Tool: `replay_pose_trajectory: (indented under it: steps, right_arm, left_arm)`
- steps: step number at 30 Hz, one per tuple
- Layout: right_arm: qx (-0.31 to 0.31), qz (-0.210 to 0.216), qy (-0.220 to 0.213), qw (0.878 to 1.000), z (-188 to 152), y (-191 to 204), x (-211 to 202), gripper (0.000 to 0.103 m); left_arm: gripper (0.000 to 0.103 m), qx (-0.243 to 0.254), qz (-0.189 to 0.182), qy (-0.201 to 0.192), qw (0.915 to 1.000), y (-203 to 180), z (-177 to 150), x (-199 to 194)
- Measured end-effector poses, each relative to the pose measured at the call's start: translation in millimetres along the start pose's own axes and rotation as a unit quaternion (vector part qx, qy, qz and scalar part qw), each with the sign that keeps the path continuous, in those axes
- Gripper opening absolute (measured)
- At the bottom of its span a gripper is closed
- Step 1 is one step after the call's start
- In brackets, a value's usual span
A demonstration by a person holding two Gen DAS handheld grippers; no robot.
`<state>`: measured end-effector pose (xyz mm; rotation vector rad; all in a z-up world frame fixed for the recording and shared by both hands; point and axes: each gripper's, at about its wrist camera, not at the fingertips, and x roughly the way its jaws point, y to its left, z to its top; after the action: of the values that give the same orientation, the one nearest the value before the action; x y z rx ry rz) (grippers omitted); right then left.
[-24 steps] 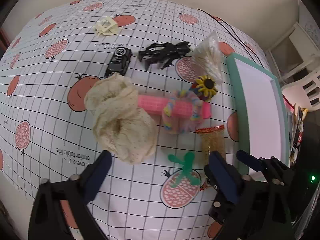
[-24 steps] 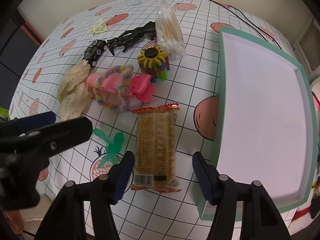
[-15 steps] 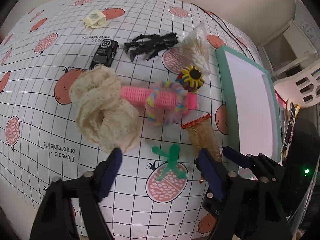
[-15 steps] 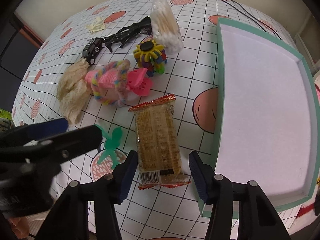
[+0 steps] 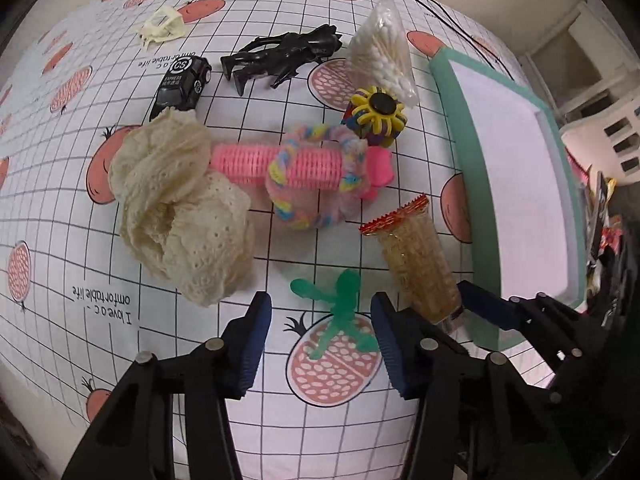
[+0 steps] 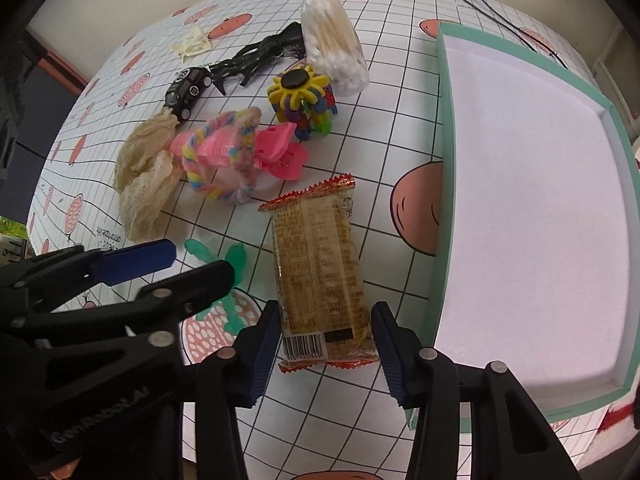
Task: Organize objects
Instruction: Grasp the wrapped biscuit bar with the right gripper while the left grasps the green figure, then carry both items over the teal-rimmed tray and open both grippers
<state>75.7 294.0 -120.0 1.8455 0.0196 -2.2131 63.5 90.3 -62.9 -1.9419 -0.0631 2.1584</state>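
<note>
A white grid-print cloth with red fruit drawings covers the tabletop [image 5: 60, 208], and a plain beige wall stands behind it. At the left lies a crumpled cream lace cloth [image 5: 180, 204], with a small black toy car [image 5: 182, 84] just beyond it. Next to the cloth comes a ribbed pink hair roller [image 5: 280, 162] looped by a pastel braided rope ring [image 5: 320, 184], then a flat green rubbery figure [image 5: 340, 304] on the cloth.

The left gripper [image 5: 320, 344] has its jaws spread wide, one on each side of the green figure, gripping nothing. The right gripper [image 6: 324, 354] also stands released, its ridged blue pads either side of the lower end of a crinkly clear-wrapped snack pack [image 6: 320, 272]; whether they touch it I cannot tell.

At the right sits a shallow mint-green box [image 6: 444, 184] with a smooth white inside.
</note>
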Motion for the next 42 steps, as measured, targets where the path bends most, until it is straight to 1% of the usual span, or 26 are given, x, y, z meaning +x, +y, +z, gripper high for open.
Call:
replay_pose_trajectory:
  steps: [2,5,9,13,16,23,24,32,38,42]
  right_arm:
    - [-0.002,-0.001,0.001,1.0,0.4,0.5,-0.4,0.047]
    - [-0.006,-0.003,0.002,1.0,1.1,1.7,-0.4,0.047]
    - [-0.012,-0.008,0.002,1.0,-0.1,3.0,-0.3,0.047]
    - [-0.014,-0.011,0.0,1.0,1.4,3.9,-1.2,0.047]
    - [-0.021,-0.018,-0.002,1.0,2.3,6.3,-1.4,0.047]
    - [-0.029,-0.024,-0.004,0.999,5.0,8.8,-3.1,0.047]
    - [-0.027,-0.024,-0.004,0.999,5.7,8.4,-3.8,0.046]
    - [-0.022,-0.019,-0.009,1.0,10.6,5.2,-10.9,0.043]
    - [-0.021,-0.013,-0.023,0.999,15.6,4.6,-22.1,0.042]
    - [-0.016,-0.007,-0.034,0.999,18.8,2.4,-32.3,0.042]
  left_arm:
    - [0.05,0.006,0.006,0.001,1.0,-1.9,-1.1,-0.2]
    - [0.05,0.007,0.004,0.005,0.9999,-3.0,-2.6,0.1]
    - [0.046,0.014,0.011,0.005,0.9998,-5.4,-4.5,-2.4]
    - [0.046,0.017,0.019,0.006,0.9997,-5.3,-6.5,-5.8]
    - [0.046,0.014,0.012,0.008,0.9998,-4.4,-7.6,-8.0]
    - [0.044,0.031,0.032,0.0,0.999,-9.2,-13.4,-20.9]
    - [0.042,0.032,0.029,0.0,0.9991,-9.4,-14.5,-23.2]
    - [0.041,0.025,0.016,0.001,0.9996,-3.6,-22.8,-43.3]
    - [0.039,0.015,0.004,0.002,0.9999,0.9,-29.5,-62.1]
    - [0.039,0.012,-0.002,-0.006,0.9999,3.0,-34.3,-79.5]
